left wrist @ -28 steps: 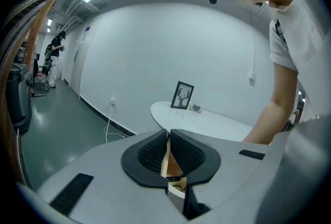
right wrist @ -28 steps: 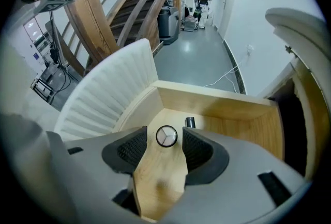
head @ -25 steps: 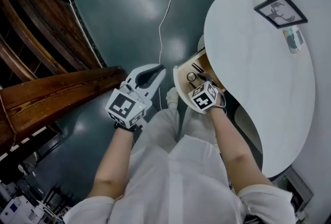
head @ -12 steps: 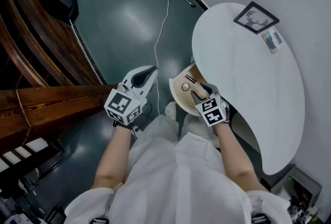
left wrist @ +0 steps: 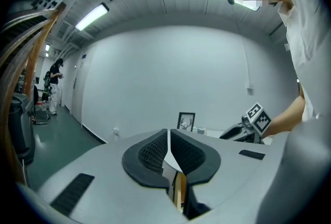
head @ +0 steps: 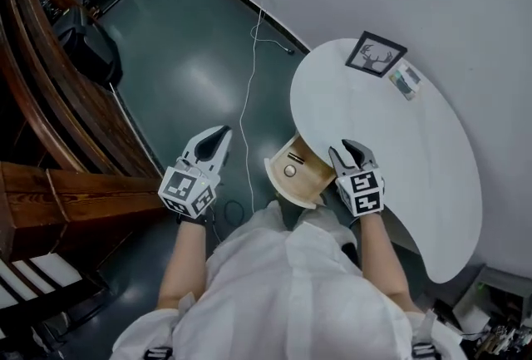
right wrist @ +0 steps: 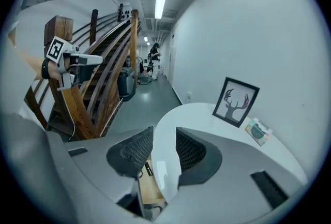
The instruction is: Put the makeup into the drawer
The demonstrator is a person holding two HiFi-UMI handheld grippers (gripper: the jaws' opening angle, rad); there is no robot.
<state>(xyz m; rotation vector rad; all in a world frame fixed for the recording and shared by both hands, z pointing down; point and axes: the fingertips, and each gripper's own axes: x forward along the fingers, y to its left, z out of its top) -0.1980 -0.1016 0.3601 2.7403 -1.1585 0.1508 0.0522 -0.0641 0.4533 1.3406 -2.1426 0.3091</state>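
A dark green floor [head: 191,59] spreads under a curved white table [head: 391,142]. The makeup [head: 289,171], a small round piece, lies in the open wooden drawer [head: 301,185] below the table's near edge. Just right of the drawer, the right gripper [head: 351,149] hangs empty, its jaws half apart and just closing. Over the floor, the left gripper [head: 218,136] has its jaws together, holding nothing.

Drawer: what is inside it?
A small round pot and a dark stick lie in the drawer. Its back part is under the table, so anything there is hidden.
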